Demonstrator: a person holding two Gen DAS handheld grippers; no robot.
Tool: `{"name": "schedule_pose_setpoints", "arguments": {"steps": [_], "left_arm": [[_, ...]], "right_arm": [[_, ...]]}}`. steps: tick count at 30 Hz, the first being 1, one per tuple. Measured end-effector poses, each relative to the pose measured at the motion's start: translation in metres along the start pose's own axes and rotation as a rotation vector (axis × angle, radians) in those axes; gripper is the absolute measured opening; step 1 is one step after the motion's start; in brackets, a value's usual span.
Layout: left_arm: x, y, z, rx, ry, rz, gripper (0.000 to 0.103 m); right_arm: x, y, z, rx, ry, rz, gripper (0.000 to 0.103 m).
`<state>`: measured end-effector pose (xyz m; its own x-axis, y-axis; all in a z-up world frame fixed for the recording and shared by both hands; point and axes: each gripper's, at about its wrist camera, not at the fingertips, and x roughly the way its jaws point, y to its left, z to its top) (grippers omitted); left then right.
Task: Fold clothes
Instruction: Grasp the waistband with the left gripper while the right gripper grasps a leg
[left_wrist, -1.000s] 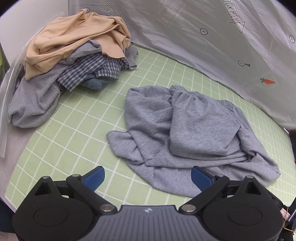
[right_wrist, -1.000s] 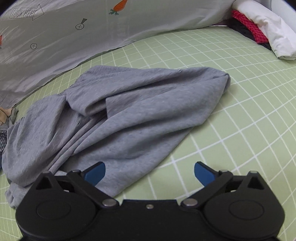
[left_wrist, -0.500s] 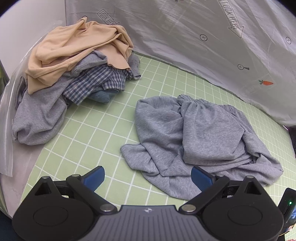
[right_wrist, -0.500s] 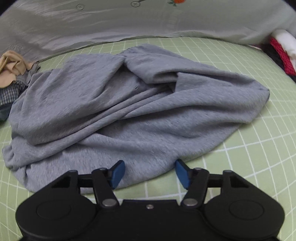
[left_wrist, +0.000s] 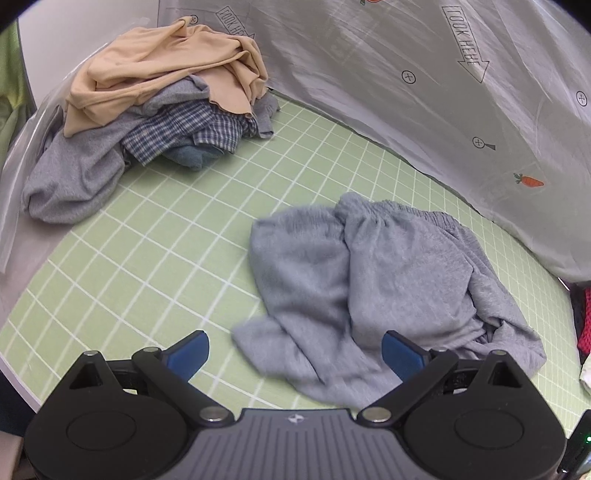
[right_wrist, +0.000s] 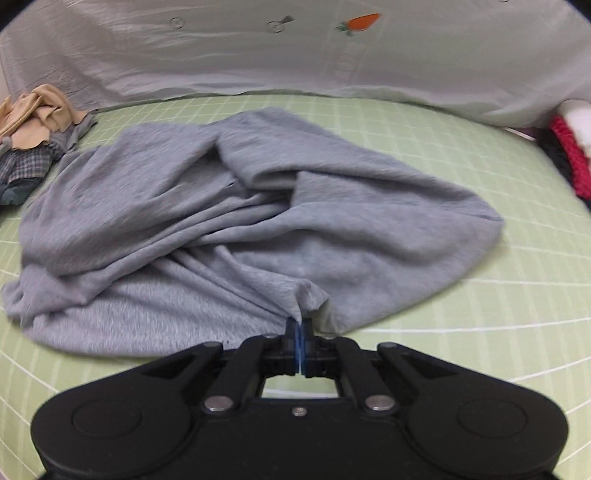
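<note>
A crumpled grey garment (right_wrist: 236, 229) with an elastic waistband lies on the green grid mat (right_wrist: 498, 332). My right gripper (right_wrist: 298, 326) is shut on the near edge of this cloth, and a pinched fold rises from between its blue pads. In the left wrist view the same grey garment (left_wrist: 384, 280) lies ahead and to the right. My left gripper (left_wrist: 293, 350) stands open above the mat, its blue fingers (left_wrist: 186, 350) on either side of the cloth's near left corner without touching it.
A pile of clothes (left_wrist: 147, 122), tan, plaid and grey, sits at the mat's far left corner. A grey printed sheet (left_wrist: 424, 85) hangs along the back. Red and white cloth (right_wrist: 569, 147) lies at the right edge. Bare mat (left_wrist: 147, 236) lies between pile and garment.
My right gripper closed from wide open onto the garment's near edge and rolled level. The left gripper drifted left, so the garment now sits further right in its view.
</note>
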<state>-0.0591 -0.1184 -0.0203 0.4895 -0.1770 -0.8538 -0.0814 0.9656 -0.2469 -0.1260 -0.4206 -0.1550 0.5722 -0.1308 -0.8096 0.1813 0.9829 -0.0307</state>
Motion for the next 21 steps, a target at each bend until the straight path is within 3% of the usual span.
{"name": "schedule_pose_setpoints", "arguments": {"steps": [5, 10, 15, 21], "left_arm": [[0.017, -0.022, -0.010, -0.019, 0.018, 0.007, 0.099], [0.041, -0.035, -0.008, -0.017, 0.044, 0.015, 0.097], [0.073, -0.048, 0.013, -0.018, 0.077, -0.030, 0.093], [0.105, -0.078, 0.037, 0.047, 0.128, -0.103, 0.074]], "right_arm": [[-0.003, -0.074, 0.005, 0.089, -0.018, -0.103, 0.001], [0.004, -0.124, 0.003, 0.210, -0.015, -0.115, 0.001], [0.014, -0.137, 0.000, 0.279, -0.004, -0.100, 0.001], [0.035, -0.142, 0.019, 0.315, 0.003, -0.092, 0.002]]}}
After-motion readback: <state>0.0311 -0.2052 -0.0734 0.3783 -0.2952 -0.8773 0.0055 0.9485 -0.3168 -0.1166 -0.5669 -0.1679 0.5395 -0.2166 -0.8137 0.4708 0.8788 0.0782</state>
